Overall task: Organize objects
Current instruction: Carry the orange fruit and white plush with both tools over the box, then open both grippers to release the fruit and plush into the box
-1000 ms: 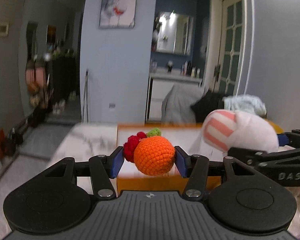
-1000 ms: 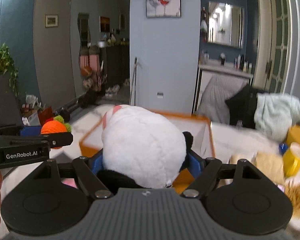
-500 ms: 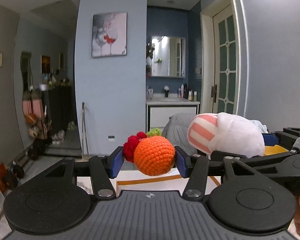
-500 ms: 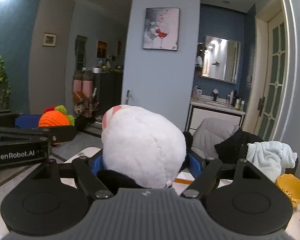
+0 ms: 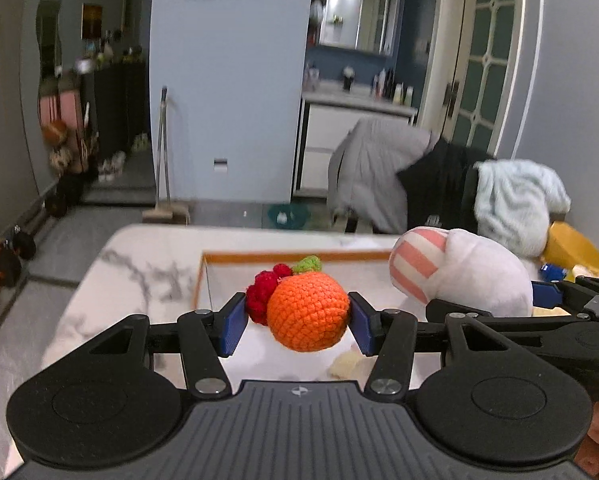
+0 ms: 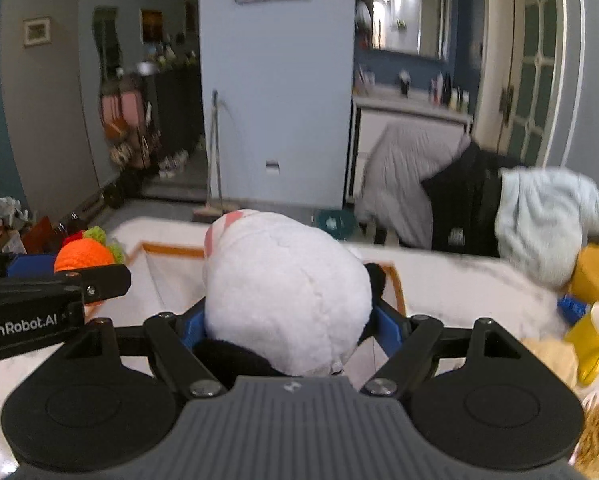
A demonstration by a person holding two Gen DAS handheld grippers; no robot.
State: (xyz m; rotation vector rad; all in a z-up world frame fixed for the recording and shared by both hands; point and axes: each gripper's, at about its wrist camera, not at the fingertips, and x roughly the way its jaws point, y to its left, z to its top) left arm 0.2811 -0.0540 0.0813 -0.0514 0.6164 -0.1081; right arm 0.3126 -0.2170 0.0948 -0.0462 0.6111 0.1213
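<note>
My left gripper (image 5: pixel 297 322) is shut on an orange crocheted fruit toy (image 5: pixel 307 310) with red berries and a green leaf, held above an orange-rimmed white box (image 5: pixel 279 258). My right gripper (image 6: pixel 289 326) is shut on a white plush toy (image 6: pixel 283 292) with pink stripes and black parts, also above the box (image 6: pixel 171 250). In the left wrist view the plush (image 5: pixel 459 272) sits to the right of the fruit. In the right wrist view the fruit (image 6: pixel 83 256) sits at the left.
The box rests on a white marble table (image 5: pixel 139 264). At the right are a yellow bowl (image 6: pixel 597 270), a yellow cup (image 6: pixel 591 336), a blue item (image 6: pixel 571 308) and snack pieces (image 6: pixel 597 436). Chairs draped with clothes (image 5: pixel 439 176) stand behind the table.
Both grippers have tilted back down from a raised view, so the table and box show again. Both toys remain held.
</note>
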